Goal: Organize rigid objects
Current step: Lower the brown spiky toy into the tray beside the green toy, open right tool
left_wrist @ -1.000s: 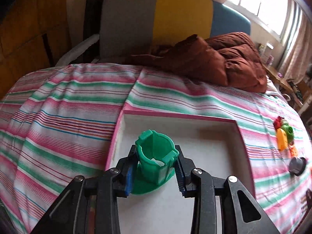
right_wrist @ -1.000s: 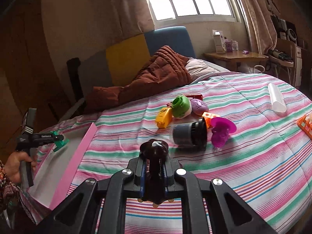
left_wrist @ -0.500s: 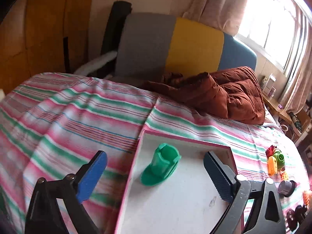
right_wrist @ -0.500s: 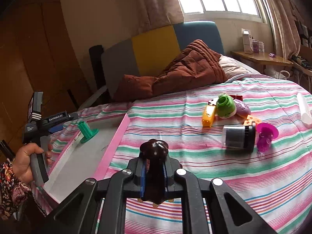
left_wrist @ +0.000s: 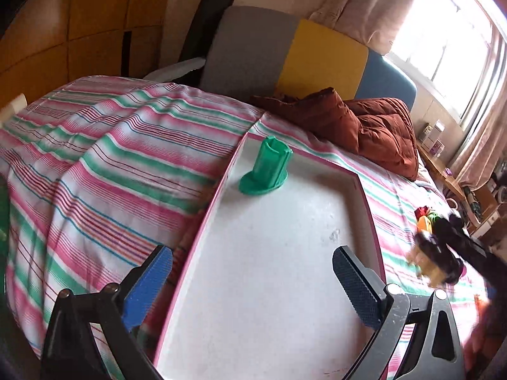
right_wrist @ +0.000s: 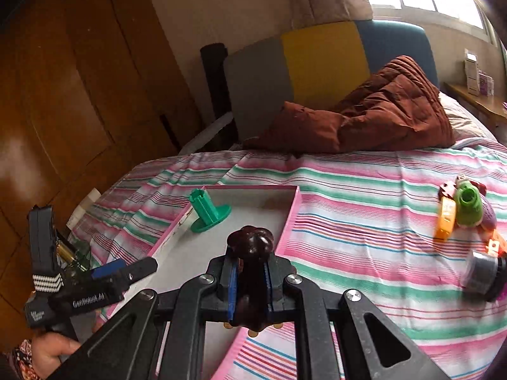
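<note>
One green plastic holder with a round base [left_wrist: 265, 168] stands upright in the far left corner of the white tray with pink rim [left_wrist: 369, 212]. The left gripper [left_wrist: 250, 280] hangs over the tray's near part, jaws wide and empty — the right gripper [right_wrist: 249, 281] clamps a dark brown knobbly toy [right_wrist: 251, 243] above the tray's near edge.

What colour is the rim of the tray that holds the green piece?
Pink. The tray has a pink rim around a white floor; it shows best in the left wrist view.
</note>
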Demonstrator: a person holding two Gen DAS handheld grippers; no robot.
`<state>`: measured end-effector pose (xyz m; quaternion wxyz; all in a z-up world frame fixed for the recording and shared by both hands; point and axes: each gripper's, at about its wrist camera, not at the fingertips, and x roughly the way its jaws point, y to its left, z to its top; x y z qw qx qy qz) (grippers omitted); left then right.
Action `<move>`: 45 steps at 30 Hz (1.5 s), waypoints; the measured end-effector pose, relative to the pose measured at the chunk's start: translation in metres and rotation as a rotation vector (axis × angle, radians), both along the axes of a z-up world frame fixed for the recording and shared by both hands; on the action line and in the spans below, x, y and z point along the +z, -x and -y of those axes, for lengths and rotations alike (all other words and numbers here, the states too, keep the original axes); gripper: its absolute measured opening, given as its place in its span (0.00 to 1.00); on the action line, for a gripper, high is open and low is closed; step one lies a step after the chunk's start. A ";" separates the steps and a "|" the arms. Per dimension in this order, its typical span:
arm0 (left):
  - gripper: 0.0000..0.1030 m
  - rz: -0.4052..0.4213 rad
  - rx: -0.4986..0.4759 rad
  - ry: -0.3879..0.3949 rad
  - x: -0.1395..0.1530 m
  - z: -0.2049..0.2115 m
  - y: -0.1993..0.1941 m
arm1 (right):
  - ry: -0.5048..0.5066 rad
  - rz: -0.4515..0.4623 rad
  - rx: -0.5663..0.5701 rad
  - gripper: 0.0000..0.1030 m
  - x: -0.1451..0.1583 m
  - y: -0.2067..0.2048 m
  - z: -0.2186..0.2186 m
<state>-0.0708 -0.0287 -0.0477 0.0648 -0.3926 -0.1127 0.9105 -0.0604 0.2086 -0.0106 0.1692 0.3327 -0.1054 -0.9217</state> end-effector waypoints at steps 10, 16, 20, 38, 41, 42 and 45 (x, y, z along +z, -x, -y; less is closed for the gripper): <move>0.99 0.040 -0.008 0.010 -0.004 -0.003 -0.008 | -0.135 0.087 0.115 0.11 -0.021 0.082 0.059; 0.99 0.045 0.018 -0.011 -0.002 0.006 -0.010 | -0.248 0.127 0.147 0.11 -0.036 0.120 0.085; 0.99 0.054 0.040 -0.027 -0.002 0.012 -0.009 | -0.234 0.143 0.110 0.18 -0.038 0.141 0.091; 0.99 0.063 -0.010 -0.070 0.000 0.003 -0.013 | -0.269 0.103 0.043 0.31 -0.024 0.087 0.057; 0.99 0.049 -0.030 -0.053 0.003 -0.005 -0.019 | -0.281 0.082 0.008 0.31 -0.020 0.068 0.044; 0.99 0.044 -0.038 -0.051 0.004 -0.007 -0.021 | -0.281 0.077 -0.004 0.31 -0.019 0.060 0.038; 0.99 0.023 -0.069 -0.046 0.008 -0.015 -0.027 | -0.286 0.079 -0.042 0.32 -0.021 0.039 0.018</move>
